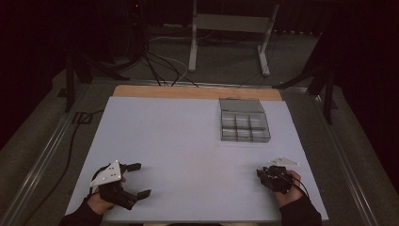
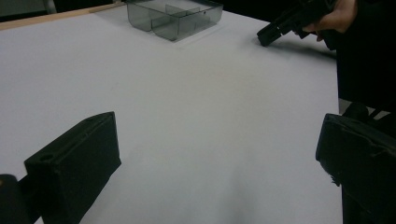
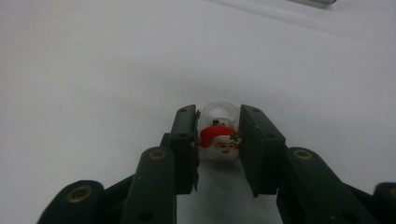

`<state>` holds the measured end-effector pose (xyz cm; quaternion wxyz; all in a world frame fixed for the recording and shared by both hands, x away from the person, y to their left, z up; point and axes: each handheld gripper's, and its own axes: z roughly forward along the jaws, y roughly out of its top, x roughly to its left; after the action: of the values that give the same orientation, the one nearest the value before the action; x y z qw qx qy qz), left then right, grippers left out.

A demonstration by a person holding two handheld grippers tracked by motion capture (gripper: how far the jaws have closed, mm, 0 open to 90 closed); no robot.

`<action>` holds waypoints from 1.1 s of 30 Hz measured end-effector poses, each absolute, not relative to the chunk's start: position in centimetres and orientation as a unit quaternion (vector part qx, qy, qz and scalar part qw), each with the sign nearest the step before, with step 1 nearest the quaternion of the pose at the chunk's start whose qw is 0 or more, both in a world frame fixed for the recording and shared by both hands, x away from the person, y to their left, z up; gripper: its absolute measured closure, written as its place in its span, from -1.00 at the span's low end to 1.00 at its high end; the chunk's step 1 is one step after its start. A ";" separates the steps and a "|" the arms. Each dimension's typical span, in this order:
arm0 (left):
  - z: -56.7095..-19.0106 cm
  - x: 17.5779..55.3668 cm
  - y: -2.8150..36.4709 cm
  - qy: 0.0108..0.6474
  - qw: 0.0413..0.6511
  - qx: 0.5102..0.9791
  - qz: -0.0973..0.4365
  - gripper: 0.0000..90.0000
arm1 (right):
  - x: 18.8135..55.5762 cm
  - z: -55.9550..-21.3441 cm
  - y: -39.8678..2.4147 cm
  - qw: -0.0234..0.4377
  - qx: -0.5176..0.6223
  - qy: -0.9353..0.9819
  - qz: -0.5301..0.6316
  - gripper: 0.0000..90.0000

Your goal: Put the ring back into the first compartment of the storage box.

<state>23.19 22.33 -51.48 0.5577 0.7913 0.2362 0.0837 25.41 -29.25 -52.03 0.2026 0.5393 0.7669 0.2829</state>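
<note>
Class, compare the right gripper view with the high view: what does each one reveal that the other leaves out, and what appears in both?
Right gripper view: a small Santa-face ring, red hat and clear band, clamped between the black jaws of the right gripper.

High view: the left gripper with jaws wide apart and nothing between them, the smoke-grey compartment box at the far right, the wooden strip along the far edge, and the floor cables.

Both: the white table and the right gripper.

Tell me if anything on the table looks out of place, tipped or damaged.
Nothing stands out. The divided box sits flat and upright near the far edge, its compartments look empty, and the right gripper is closed on a small Santa ring.
</note>
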 end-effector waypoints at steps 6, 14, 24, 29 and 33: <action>-51.5 23.2 22.3 0.237 0.558 0.791 0.084 -0.99 | 25.4 -51.9 -29.2 0.204 0.539 0.768 0.278 0.55; -51.5 23.2 22.3 0.237 0.557 0.792 0.084 -0.99 | 25.2 -51.5 -29.2 0.206 0.538 0.767 0.281 0.58; -51.5 23.2 22.3 0.238 0.557 0.791 0.083 -0.99 | 25.0 -51.1 -28.9 0.201 0.529 0.772 0.289 0.58; -51.6 23.3 22.3 0.241 0.556 0.791 0.082 -0.99 | 24.9 -50.9 -28.6 0.195 0.523 0.776 0.293 0.59; -51.5 23.3 22.3 0.239 0.557 0.791 0.085 -0.99 | 24.8 -50.7 -28.2 0.191 0.516 0.781 0.295 0.59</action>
<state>23.28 22.30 -51.52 0.5574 0.7907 0.2386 0.0848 24.81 -28.18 -50.70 0.1910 0.5160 0.7814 0.2946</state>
